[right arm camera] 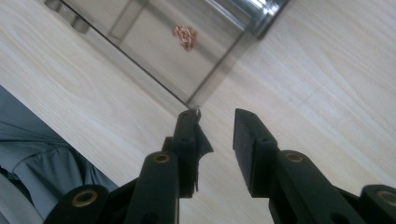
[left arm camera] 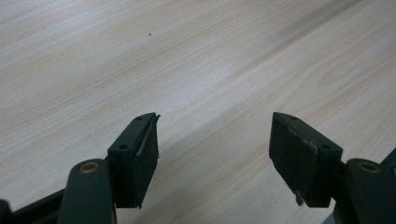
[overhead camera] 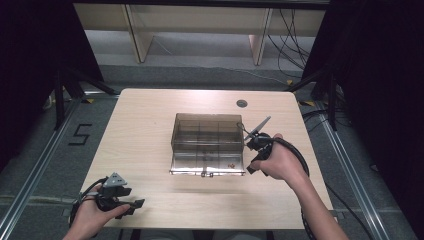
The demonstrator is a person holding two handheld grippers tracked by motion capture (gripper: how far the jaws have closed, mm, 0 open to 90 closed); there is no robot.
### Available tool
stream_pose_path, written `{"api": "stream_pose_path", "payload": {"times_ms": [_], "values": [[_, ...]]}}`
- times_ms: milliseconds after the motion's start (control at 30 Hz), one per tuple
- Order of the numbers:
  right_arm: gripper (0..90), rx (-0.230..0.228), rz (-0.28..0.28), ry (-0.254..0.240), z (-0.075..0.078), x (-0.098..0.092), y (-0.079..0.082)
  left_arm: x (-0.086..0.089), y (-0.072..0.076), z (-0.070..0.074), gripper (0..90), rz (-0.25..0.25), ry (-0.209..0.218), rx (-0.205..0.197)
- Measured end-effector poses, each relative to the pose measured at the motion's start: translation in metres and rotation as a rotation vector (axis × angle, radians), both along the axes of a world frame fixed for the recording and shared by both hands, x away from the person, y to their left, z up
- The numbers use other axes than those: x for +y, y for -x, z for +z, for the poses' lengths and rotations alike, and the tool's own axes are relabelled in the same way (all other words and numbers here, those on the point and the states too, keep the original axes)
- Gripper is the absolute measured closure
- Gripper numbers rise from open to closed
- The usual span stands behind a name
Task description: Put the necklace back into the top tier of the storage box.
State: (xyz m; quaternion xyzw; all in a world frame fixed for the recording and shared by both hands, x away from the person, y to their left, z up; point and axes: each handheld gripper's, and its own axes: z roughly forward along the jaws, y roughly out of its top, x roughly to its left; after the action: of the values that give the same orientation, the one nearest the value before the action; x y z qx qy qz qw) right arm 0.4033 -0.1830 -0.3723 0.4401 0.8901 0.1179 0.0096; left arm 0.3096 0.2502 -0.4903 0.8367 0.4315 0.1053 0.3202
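Left gripper (overhead camera: 131, 205) low at lower left of the high view, jaws wide over bare table (overhead camera: 145, 130). Right gripper (overhead camera: 252, 156) at centre right, jaws narrowly apart, empty, beside box (overhead camera: 207, 142). "5" (overhead camera: 81, 134) readable on floor, left.

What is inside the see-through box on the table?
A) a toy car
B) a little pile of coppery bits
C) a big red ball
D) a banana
B: the clear box holds a small coppery cluster in a compartment near its front right corner, seen close in the right gripper view and as a speck in the high view.
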Motion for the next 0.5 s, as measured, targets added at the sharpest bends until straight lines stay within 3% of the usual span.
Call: {"api": "stream_pose_path", "payload": {"times_ms": [67, 167, 333, 367, 467, 500], "values": [[70.2, 0.003, -0.015, -0.001, -0.003, -0.007, 0.003, -0.002, 0.001, -0.001, 32.8, 0.028, 0.020, 0.020], [69.8, 0.013, -0.019, 0.003, -0.005, -0.011, 0.004, -0.001, 0.002, 0.000, 32.7, 0.012, 0.020, 0.015], [69.2, 0.001, -0.028, -0.006, -0.014, -0.024, 0.006, -0.002, 0.001, -0.001, 32.8, 0.029, 0.018, 0.019], [68.9, 0.021, -0.054, -0.005, -0.018, -0.027, 0.009, -0.002, 0.001, -0.001, 32.7, 0.030, 0.018, 0.020], [68.5, 0.012, -0.050, -0.007, -0.023, -0.032, 0.009, -0.002, 0.001, -0.001, 32.8, 0.029, 0.017, 0.020], [68.3, 0.030, -0.074, -0.004, -0.026, -0.035, 0.010, -0.002, 0.001, -0.001, 32.8, 0.030, 0.017, 0.020]]}}
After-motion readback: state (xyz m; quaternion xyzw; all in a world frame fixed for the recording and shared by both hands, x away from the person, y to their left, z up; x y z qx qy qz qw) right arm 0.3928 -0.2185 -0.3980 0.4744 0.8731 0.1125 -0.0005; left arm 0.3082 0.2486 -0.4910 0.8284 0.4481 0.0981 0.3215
